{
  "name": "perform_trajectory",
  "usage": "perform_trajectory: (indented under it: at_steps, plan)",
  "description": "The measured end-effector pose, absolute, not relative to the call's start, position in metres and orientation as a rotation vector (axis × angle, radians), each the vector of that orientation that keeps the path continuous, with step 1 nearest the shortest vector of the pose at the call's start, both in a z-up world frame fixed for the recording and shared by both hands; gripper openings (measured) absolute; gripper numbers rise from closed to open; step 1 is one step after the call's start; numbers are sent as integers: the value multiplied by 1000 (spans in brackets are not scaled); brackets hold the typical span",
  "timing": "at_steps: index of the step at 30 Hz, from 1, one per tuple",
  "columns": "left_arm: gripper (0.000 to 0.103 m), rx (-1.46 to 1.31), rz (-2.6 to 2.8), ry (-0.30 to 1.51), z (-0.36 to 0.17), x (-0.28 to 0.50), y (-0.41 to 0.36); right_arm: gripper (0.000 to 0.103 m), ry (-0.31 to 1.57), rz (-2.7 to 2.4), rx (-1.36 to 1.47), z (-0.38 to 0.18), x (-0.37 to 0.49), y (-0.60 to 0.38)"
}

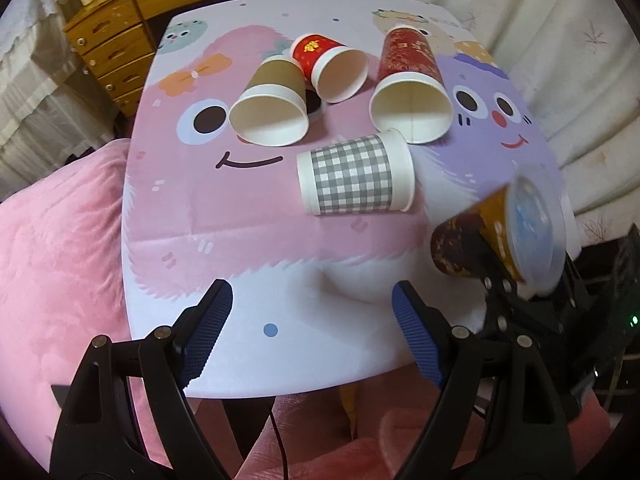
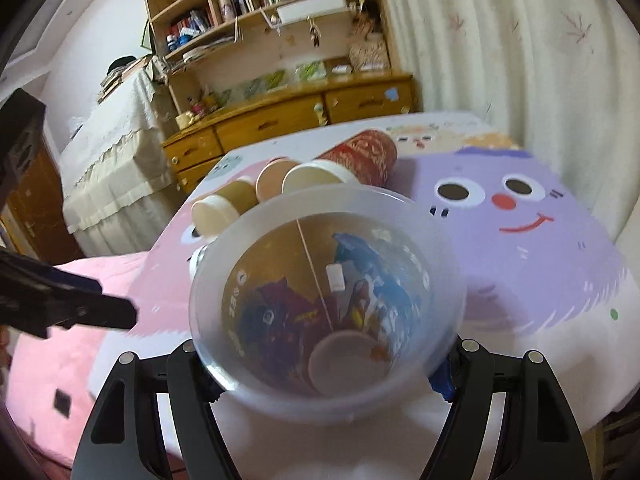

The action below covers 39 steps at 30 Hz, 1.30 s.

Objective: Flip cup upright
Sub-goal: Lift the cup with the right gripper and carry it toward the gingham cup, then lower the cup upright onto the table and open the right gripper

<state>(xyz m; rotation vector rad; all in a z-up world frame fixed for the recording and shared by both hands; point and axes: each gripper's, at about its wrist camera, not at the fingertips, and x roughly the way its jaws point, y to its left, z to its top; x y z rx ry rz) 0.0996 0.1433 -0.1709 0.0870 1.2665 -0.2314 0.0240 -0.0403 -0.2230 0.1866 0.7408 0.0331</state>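
Translucent printed plastic cup [image 2: 328, 300] clamped at mid-wall in right hand-held gripper [image 2: 328, 368], lower centre, tilted over desk [image 2: 560, 240]. Likely light, thin, crushable: grip gently low on wall. Left hand-held gripper [image 1: 312, 336] released, empty.

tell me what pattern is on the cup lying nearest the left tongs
A grey and white check band on the paper cup, with plain white ends. It shows best in the left wrist view.
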Motion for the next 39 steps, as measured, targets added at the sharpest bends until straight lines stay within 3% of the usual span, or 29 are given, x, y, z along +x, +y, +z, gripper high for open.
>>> perform_trajectory:
  at_steps: [3,7,16,23,27,33,39]
  plan:
    - [80,61,-189,1266,-169,100,139,91,800,60,162,-218,22,-46]
    - [80,-6,-159,1260,-163,98,140,100,824,65,169,-205,14,-55]
    - [80,-54,-59,1203,-126,63,141,101,1007,133,219,-164,-12,-93]
    - [80,64,-81,1126,-88,10,105,102,1242,317,308,-124,-42,-124]
    - [80,115,-121,1078,-64,-15,77,103,1246,244,333,-96,-62,-142]
    - [83,-43,-154,1021,-22,-34,63,103,1273,132,350,-52,-88,-157]
    - [84,-106,-115,935,12,-49,57,103,1155,97,297,4,-107,-160]
